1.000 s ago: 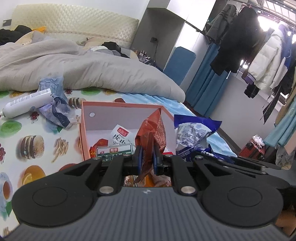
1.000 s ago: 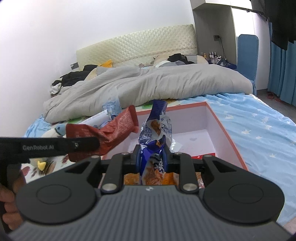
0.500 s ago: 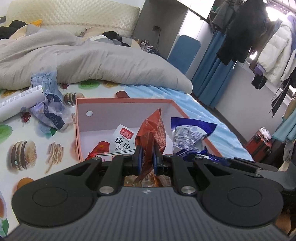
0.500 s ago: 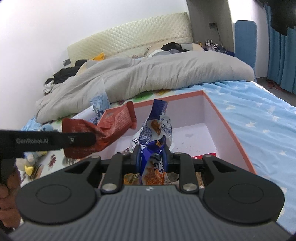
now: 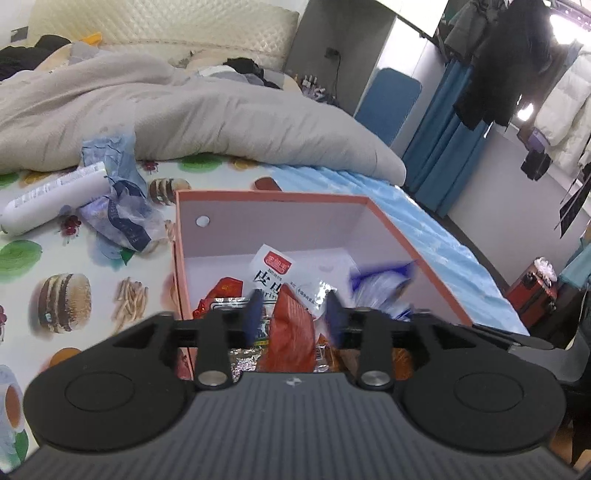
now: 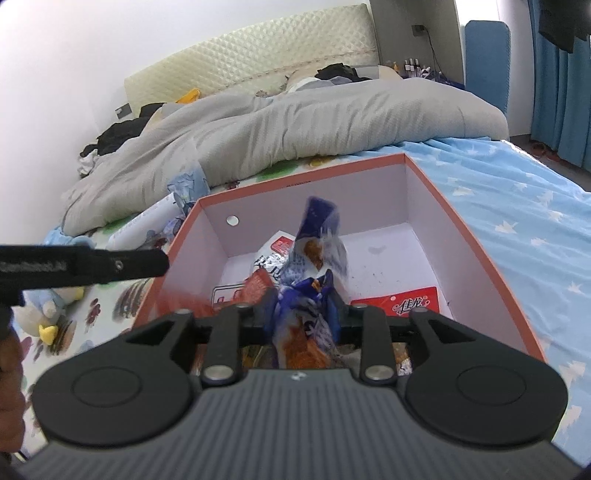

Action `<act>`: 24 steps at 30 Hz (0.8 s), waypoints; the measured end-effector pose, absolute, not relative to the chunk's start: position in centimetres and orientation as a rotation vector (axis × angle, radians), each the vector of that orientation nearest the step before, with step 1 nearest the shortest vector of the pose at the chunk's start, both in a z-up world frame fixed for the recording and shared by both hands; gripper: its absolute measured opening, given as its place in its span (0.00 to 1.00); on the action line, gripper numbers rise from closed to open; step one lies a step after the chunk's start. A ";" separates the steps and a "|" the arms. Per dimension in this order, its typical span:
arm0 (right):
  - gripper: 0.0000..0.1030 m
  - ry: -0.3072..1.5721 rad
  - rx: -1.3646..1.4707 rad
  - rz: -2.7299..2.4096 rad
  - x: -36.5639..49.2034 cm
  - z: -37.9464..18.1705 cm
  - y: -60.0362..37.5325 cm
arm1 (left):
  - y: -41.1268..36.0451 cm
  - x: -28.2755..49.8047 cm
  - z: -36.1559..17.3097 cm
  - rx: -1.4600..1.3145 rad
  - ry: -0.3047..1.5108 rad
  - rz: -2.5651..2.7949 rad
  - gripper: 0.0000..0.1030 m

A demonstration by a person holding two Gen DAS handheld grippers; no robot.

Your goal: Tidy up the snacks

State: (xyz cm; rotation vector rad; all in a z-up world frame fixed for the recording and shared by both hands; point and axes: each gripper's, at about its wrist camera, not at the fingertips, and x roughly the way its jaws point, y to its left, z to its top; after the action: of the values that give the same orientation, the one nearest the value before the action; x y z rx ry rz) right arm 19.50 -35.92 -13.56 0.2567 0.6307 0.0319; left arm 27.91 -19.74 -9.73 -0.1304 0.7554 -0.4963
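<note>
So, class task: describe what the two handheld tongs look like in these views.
Both match: left tongs and right tongs have a dark grey ribbed body, black linkage arms with silver pivot screws, two round black discs and blue finger pads. From the right view, the left unit's black side bears blurred white lettering.

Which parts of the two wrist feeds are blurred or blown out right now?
Left wrist: opening tool fingers and blue packet motion-smeared; window glare top right. Right wrist: the blue packet is smeared, wall washed out; box sharp.
</note>
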 end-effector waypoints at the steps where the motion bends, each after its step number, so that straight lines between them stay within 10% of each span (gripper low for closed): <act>1: 0.59 0.621 0.247 0.032 19.2 -13.3 -35.8 | -19.6 27.7 -9.4 -0.129 0.747 -0.493 0.51; 24: 0.64 0.378 0.230 0.038 7.3 -3.0 -32.4 | -14.3 14.6 1.8 -0.114 0.604 -0.520 0.52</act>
State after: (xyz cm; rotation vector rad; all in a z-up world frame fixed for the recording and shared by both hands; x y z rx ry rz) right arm 7.35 -32.43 -2.95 0.2305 0.3783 0.0383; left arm 14.62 -14.33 1.81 -0.1140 0.6043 -0.5205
